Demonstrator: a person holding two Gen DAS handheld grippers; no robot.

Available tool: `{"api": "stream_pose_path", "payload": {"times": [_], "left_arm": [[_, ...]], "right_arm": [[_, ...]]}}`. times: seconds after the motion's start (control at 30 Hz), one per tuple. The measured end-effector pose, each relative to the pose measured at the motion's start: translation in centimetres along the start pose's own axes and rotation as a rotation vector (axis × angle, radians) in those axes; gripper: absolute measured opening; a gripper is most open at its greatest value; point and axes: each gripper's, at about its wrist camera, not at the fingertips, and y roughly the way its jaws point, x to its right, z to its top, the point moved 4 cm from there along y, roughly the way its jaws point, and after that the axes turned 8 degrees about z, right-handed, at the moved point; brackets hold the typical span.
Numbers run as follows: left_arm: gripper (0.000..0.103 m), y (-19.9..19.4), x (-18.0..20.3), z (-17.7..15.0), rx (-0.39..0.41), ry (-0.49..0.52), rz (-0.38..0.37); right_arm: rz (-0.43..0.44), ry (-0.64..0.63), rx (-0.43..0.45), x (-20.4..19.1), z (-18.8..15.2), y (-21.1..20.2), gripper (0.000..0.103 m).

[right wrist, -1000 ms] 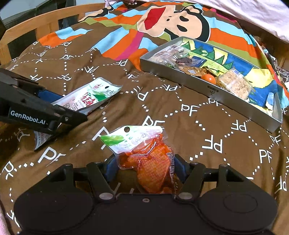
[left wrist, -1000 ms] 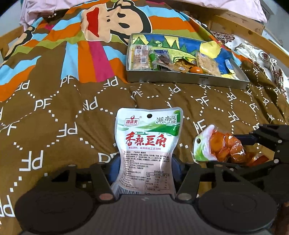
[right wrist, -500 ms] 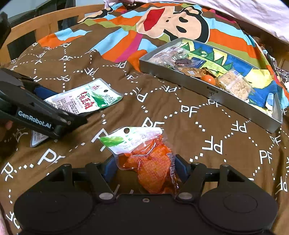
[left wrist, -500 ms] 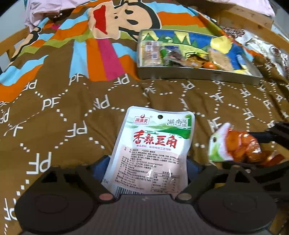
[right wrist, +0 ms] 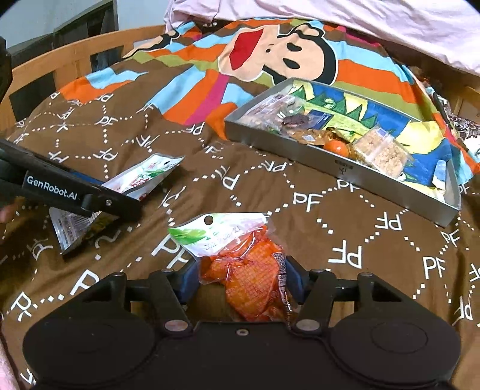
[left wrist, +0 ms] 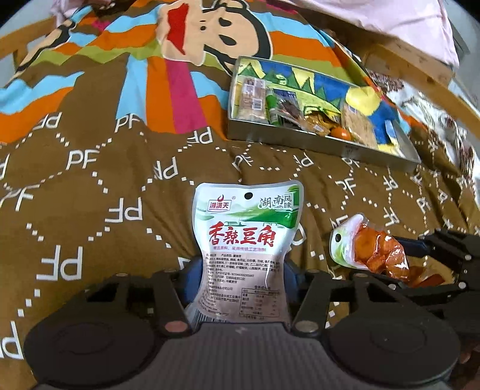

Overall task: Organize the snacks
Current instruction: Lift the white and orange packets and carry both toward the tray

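Observation:
A white and green snack packet [left wrist: 244, 240] sits between the blue pads of my left gripper [left wrist: 240, 270]. Its jaws are closing and pinch the packet's waist. The right wrist view shows that packet [right wrist: 141, 177] tilted up off the blanket under the left gripper's black finger [right wrist: 90, 198]. A clear packet of orange snacks [right wrist: 249, 270] lies between the pads of my right gripper [right wrist: 241, 276], whose jaws are closing with both pads against it. From the left wrist, the orange packet [left wrist: 375, 255] shows at the lower right.
A metal tray [left wrist: 300, 141] with several snacks in it lies on the far right of the brown patterned blanket [left wrist: 90, 180]. The tray's near wall [right wrist: 330, 162] faces me. A wooden bed rail [right wrist: 45, 66] runs along the far left, and pink bedding [right wrist: 360, 24] lies behind.
My left jaws spread wide around the white packet, then came together and pinched it; its far end has tipped up. My right jaws have narrowed slightly on the orange packet.

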Motion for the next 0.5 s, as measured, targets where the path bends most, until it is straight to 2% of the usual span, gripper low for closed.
{"api": "stream_pose_path", "payload": {"times": [0.17, 0.5], "left_arm": [[0.057, -0.5, -0.6, 0.3, 0.014, -0.052, -0.021], [0.057, -1.7, -0.5, 1.2, 0.078, -0.085, -0.036]], "right_arm": [[-0.023, -0.01, 0.037, 0.2, 0.4, -0.5, 0.06], [-0.038, -0.037, 0.13, -0.1, 1.2, -1.7, 0.06]]}}
